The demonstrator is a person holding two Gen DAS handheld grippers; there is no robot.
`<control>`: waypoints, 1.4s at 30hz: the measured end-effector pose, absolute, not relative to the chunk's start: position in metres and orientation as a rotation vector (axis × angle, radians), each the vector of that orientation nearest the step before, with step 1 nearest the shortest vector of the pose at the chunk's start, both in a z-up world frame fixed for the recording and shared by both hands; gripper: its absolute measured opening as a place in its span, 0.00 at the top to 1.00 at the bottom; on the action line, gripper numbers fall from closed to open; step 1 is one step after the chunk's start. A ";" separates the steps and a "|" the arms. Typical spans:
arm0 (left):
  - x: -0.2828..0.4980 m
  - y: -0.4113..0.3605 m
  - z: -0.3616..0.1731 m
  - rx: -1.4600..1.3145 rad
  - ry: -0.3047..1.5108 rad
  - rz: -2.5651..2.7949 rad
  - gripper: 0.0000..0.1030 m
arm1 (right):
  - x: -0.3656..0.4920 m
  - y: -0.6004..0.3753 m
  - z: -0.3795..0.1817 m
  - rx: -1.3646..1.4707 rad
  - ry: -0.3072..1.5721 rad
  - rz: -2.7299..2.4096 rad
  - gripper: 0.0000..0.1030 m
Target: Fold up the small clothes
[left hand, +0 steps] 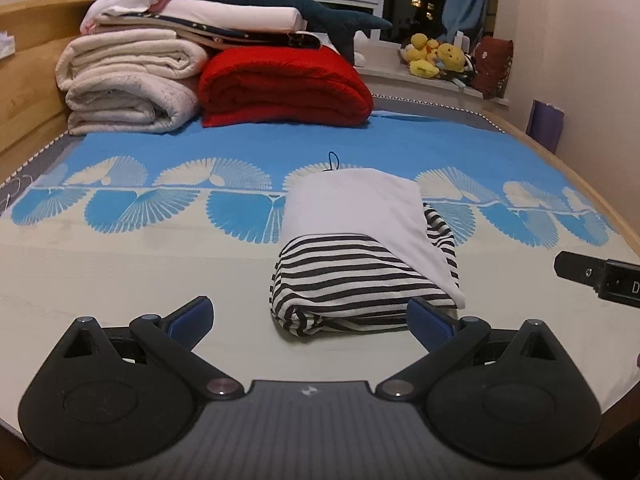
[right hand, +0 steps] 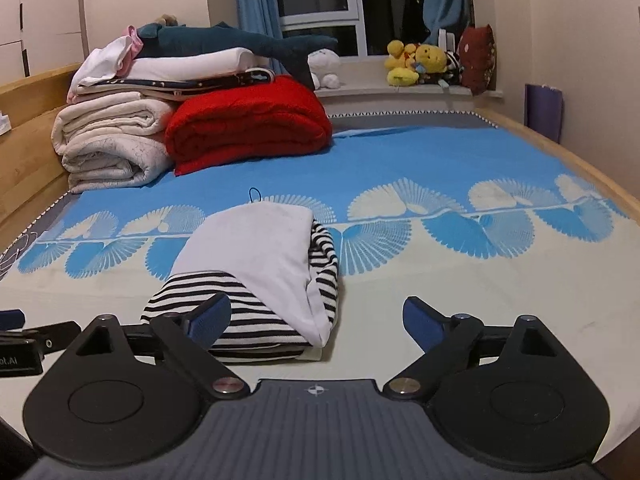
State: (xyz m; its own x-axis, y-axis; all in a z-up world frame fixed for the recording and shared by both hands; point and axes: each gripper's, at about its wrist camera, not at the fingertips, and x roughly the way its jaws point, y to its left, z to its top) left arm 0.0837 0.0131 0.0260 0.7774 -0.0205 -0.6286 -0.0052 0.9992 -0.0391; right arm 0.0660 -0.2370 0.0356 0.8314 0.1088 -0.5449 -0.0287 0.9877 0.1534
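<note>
Folded striped garment (left hand: pixel 352 280) on bedspread (left hand: pixel 120 272); both grippers spread, empty.

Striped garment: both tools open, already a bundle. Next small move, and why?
Probably lift both tools back and clear. The striped garment lies as a compact folded bundle on the bedspread, white panel on top; the left tool and right tool are open, gripping nothing. Folding looks done.
</note>
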 end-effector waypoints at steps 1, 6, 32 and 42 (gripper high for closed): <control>0.084 0.014 0.026 -0.043 0.680 -0.004 0.00 | 0.067 -0.235 0.036 0.139 0.586 0.079 0.08; 0.086 0.014 0.021 -0.046 0.689 0.000 0.00 | 0.068 -0.228 0.034 0.120 0.592 0.086 0.05; 0.085 0.016 0.012 -0.056 0.725 -0.012 0.00 | 0.064 -0.222 0.032 0.099 0.591 0.100 0.03; 0.084 0.016 0.012 -0.050 0.720 -0.012 0.00 | 0.063 -0.220 0.032 0.091 0.583 0.109 0.03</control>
State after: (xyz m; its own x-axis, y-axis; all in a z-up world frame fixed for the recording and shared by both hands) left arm 0.0844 0.0161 0.0121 0.7519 -0.0284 -0.6586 -0.0059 0.9987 -0.0499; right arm 0.0630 -0.2198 0.0323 0.8294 0.1280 -0.5439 -0.0765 0.9903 0.1164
